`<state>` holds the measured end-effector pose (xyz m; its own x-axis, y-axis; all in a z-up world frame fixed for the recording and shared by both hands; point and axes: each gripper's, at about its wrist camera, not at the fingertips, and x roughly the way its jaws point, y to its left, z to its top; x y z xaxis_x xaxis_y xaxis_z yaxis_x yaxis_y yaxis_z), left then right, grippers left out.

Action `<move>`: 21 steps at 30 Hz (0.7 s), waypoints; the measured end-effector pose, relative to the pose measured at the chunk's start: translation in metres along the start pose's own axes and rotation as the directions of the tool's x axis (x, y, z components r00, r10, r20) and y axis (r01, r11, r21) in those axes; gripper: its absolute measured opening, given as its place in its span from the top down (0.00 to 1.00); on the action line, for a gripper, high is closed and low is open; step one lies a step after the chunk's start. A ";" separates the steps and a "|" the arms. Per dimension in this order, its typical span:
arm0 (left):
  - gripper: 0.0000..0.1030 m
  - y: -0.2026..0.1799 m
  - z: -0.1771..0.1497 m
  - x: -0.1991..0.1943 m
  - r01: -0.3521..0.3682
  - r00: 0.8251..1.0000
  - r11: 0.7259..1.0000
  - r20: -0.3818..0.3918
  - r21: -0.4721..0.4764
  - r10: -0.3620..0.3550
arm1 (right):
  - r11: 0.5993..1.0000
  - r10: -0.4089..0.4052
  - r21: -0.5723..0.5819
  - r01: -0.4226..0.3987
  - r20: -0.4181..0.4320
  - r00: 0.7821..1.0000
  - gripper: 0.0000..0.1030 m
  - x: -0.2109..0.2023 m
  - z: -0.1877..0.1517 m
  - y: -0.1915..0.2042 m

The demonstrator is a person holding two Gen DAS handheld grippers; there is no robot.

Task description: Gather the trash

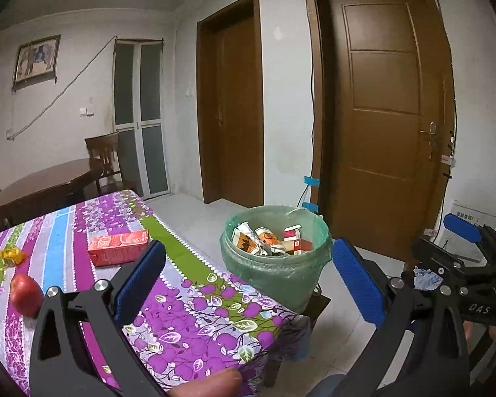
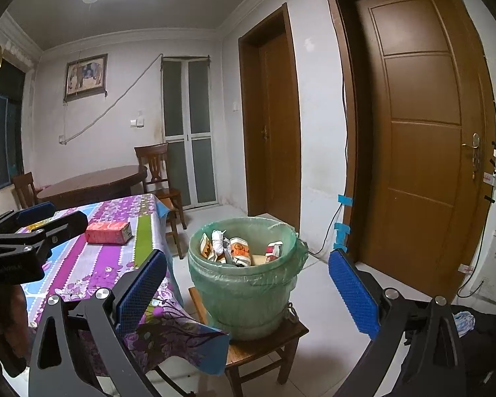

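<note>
The bin point(image 2: 244, 274) is the landmark here. It is a pale bucket lined with a green bag point(image 1: 277, 274), and it stands on a small wooden stool point(image 2: 264, 340), just beside the corner of the table point(image 1: 195, 314). Inside the bin lie several pieces of trash point(image 2: 234, 248): crumpled wrappers, a white twisted packet and a red and white carton.

The left gripper point(image 1: 248, 281) is held in front of the bin, partly over the table corner. Its two blue pads point(image 1: 357, 281) stand wide apart and nothing is between them. The right gripper point(image 2: 248, 291) is also in front of the bin, on the side away from the table. Its fingers are spread wide too and they hold nothing; the bin shows in the gap between them.

On the table, left of the bin, lies a red box point(image 1: 117, 246) on the purple flowered cloth point(image 2: 92, 274). Farther from the bin, near the table's left edge, there are a red apple point(image 1: 24, 294) and a small yellow wrapper point(image 1: 11, 254).

Behind the bin is a white wall with two brown doors point(image 2: 423, 139). Behind the table, far from the bin, stand a dark round table point(image 2: 92, 182) and a wooden chair point(image 2: 158, 172).
</note>
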<state>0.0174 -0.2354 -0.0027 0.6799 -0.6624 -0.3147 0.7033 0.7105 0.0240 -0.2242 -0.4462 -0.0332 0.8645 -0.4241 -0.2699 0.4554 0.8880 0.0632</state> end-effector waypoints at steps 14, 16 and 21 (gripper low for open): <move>0.05 0.002 0.000 0.003 -0.011 1.000 1.000 -0.014 -0.001 0.011 | 1.000 0.014 -0.001 -0.015 -0.016 1.000 0.05 0.003 0.000 0.005; 0.05 0.001 -0.001 0.004 -0.012 1.000 1.000 -0.017 0.006 0.012 | 1.000 0.015 -0.001 -0.015 -0.016 1.000 0.05 0.003 0.000 0.005; 0.05 -0.001 -0.001 0.005 -0.012 1.000 1.000 -0.028 0.012 0.012 | 1.000 0.021 -0.004 -0.021 -0.019 1.000 0.05 0.005 -0.001 0.007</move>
<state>0.0197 -0.2391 -0.0053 0.6825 -0.6467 -0.3404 0.6976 0.7154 0.0394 -0.2167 -0.4424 -0.0349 0.8696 -0.4022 -0.2863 0.4365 0.8974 0.0652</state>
